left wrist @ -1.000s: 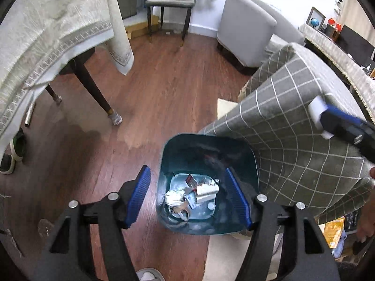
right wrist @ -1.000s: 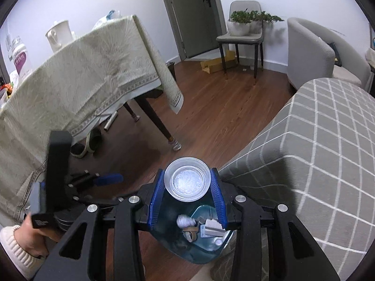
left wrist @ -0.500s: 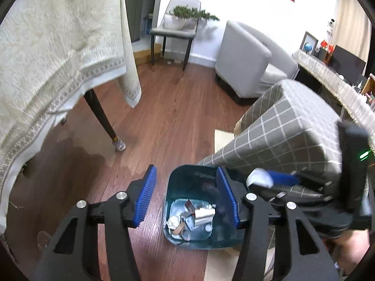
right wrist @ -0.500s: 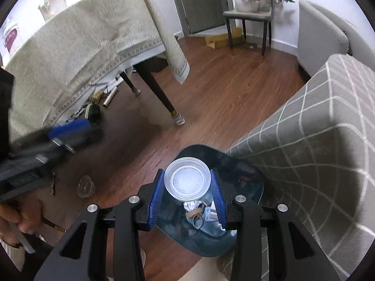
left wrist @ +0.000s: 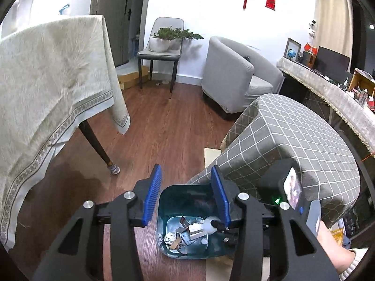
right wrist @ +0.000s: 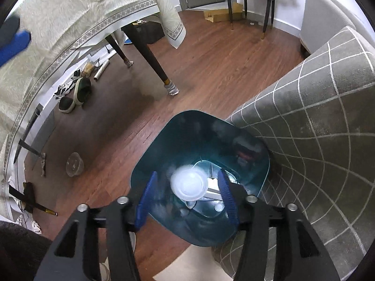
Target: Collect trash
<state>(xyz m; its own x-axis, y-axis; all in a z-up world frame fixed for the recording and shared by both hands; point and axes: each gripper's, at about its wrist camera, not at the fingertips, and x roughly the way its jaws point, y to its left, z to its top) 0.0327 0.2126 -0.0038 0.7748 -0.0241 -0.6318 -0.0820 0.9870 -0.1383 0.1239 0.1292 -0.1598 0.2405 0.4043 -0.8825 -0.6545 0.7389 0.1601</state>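
Right wrist view: the right gripper (right wrist: 187, 197) is held over the mouth of the teal bin (right wrist: 150, 164), pointed steeply down. Its jaws have just been opening, and the clear plastic lid (right wrist: 189, 185) is seen blurred between them with a gap on both sides, so it is judged to be released and dropping, not gripped. Below it, at about 3 o'clock of the lid, crumpled paper and packaging (left wrist: 185, 231) are seen on the bin floor.

In the left wrist view, the left gripper (left wrist: 187, 196) is held above the same bin; its jaws have just been closing, yet nothing is between the blue pads, which stand apart.

The step in hand is judged to be the drop of the lid into the bin. Another clear cup (right wrist: 75, 164) is seen on the wooden floor (right wrist: 211, 65) at about 9 o'clock of the bin, near the tablecloth's (right wrist: 70, 7) hem. A reach there with opened jaws is what the next move probably calls for.
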